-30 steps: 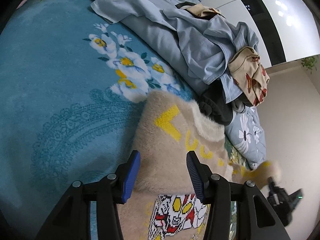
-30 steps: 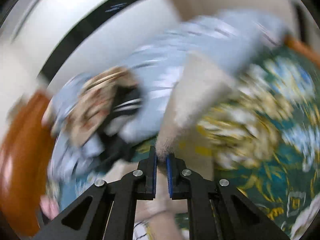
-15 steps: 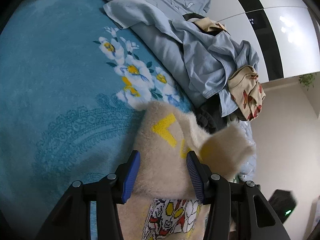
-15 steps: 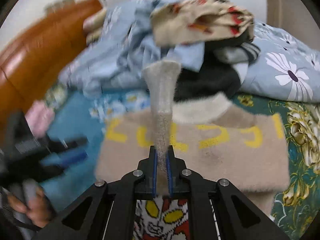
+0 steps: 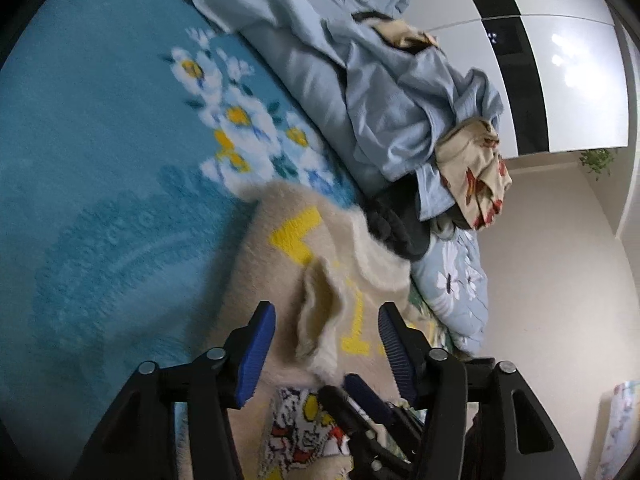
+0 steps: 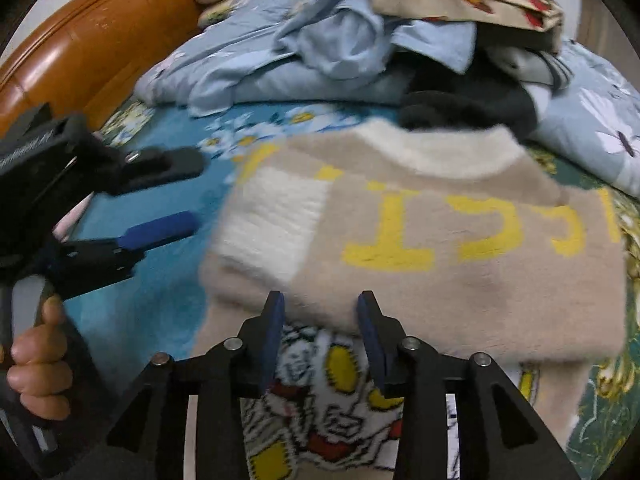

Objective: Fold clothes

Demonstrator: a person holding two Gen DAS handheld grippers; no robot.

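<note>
At the far left of the right wrist view the left tongs (image 6: 176,192), held in the person's hand (image 6: 38,364), hang spread and empty above the blue floral blanket (image 6: 160,208) on the bed, just beside the sweater's edge, probably placed to take that side for the next fold. Next comes the beige sweater (image 6: 460,280), lying flat on the blanket with its yellow lettering up and a sleeve folded across its chest, the white cuff (image 6: 276,216) resting on the left part. The right tongs (image 6: 320,336) are spread too, gripping nothing, low over the sweater's printed cartoon figure (image 6: 340,400), which suggests the sleeve was just laid down. Behind and to the right a heap of unfolded clothes (image 6: 420,40) waits against the floral pillow (image 6: 592,120).
</note>
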